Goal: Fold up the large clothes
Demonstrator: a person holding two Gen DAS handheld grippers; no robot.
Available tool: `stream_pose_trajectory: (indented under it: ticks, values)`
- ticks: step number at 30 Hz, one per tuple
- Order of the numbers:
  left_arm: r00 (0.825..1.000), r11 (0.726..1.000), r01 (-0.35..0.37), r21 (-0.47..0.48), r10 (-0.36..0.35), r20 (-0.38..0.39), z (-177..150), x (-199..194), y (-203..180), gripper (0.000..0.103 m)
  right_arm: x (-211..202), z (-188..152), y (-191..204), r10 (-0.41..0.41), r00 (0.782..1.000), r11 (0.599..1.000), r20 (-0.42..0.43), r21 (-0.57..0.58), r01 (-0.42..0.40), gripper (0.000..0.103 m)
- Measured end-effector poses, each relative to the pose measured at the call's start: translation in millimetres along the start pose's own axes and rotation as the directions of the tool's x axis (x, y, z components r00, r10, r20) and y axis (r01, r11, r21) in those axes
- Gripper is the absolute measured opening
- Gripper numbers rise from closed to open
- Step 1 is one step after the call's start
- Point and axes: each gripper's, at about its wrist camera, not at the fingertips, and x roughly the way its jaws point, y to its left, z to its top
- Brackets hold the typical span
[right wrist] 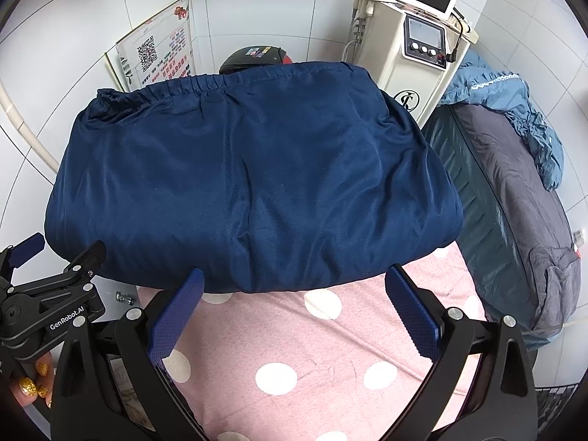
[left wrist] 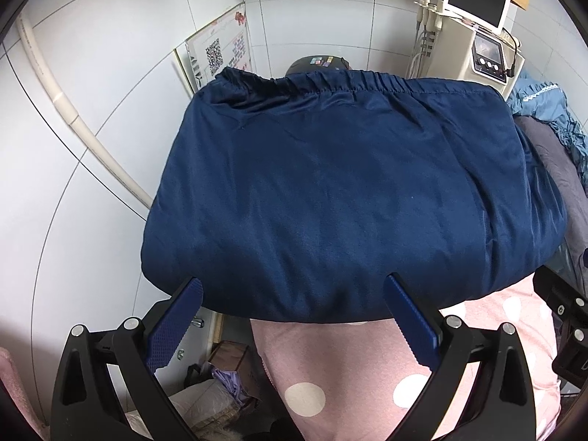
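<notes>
Blue ribbed pads on both my grippers, jaws spread wide, nothing between them. Left gripper (left wrist: 294, 297): its fingertips sit at the near edge of the folded navy garment (left wrist: 341, 191), the tips just overlapping the hem from this angle; contact I cannot confirm. Right gripper (right wrist: 294, 286): same posture, released, tips at the near hem of the same garment (right wrist: 250, 183).

Garment lies straight ahead of both sets of fingers, folded into a thick bundle, elastic waistband (left wrist: 352, 82) on the far side. It rests on a pink sheet with white dots (right wrist: 330, 349), which runs beneath and behind my fingers.

Left of my right fingers: the other gripper's black frame, and a hand (right wrist: 33, 386) with gold glitter nails.

Beyond the garment: a cream machine with a screen (right wrist: 419, 36), a sign with a QR code (right wrist: 158, 55), white tiled wall. Right of the fingers: grey bedding (right wrist: 522, 198), light blue ruffled cloth (right wrist: 514, 106).
</notes>
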Motion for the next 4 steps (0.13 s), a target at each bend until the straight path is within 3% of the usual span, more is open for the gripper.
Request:
stream_pose_trajectory:
  ticks: [4]
  values:
    - [1.000, 1.000, -0.005, 0.004, 0.005, -0.005, -0.3, 0.8, -1.2, 0.097, -0.5, -0.5, 0.4, 0.005, 1.000, 1.000, 0.004, -0.004, -0.005, 0.097]
